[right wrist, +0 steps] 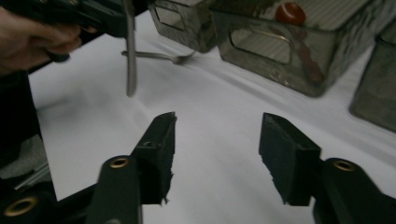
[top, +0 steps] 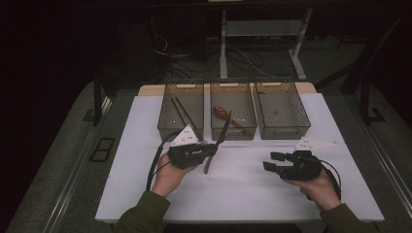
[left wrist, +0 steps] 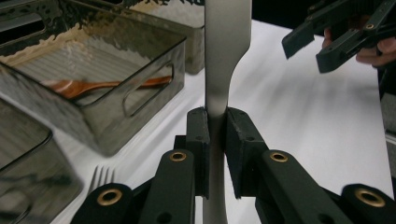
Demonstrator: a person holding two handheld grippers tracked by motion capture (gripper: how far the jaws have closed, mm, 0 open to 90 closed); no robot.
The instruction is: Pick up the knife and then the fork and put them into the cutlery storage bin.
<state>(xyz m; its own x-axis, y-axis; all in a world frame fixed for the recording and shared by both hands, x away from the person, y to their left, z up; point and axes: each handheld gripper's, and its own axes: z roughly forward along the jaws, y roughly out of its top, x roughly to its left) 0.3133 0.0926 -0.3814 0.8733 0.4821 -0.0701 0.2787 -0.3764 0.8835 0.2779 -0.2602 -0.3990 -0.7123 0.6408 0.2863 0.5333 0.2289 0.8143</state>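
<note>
- We see our left gripper (top: 214, 148) clamped on the handle of a metal knife (top: 219, 141); in the left gripper view the pads (left wrist: 198, 135) press the flat handle (left wrist: 219, 84) from both sides.
- Taking the middle tray (top: 232, 131) as our landmark, the knife is held up just in front of its near wall, and in the high view its upper end crosses the tray's front edge.
- Our right gripper (top: 272, 161) hangs over the white table cover (top: 243, 189), well to the right of that tray and nearer to us; its jaws stand partly apart with nothing between them.
- A wooden spoon (top: 224, 114) lies inside the middle tray.
- A fork (right wrist: 161, 57) lies on the cover just in front of that tray.
- Chopsticks (top: 180, 111) lie in the tray (top: 180, 130) to its left.
</note>
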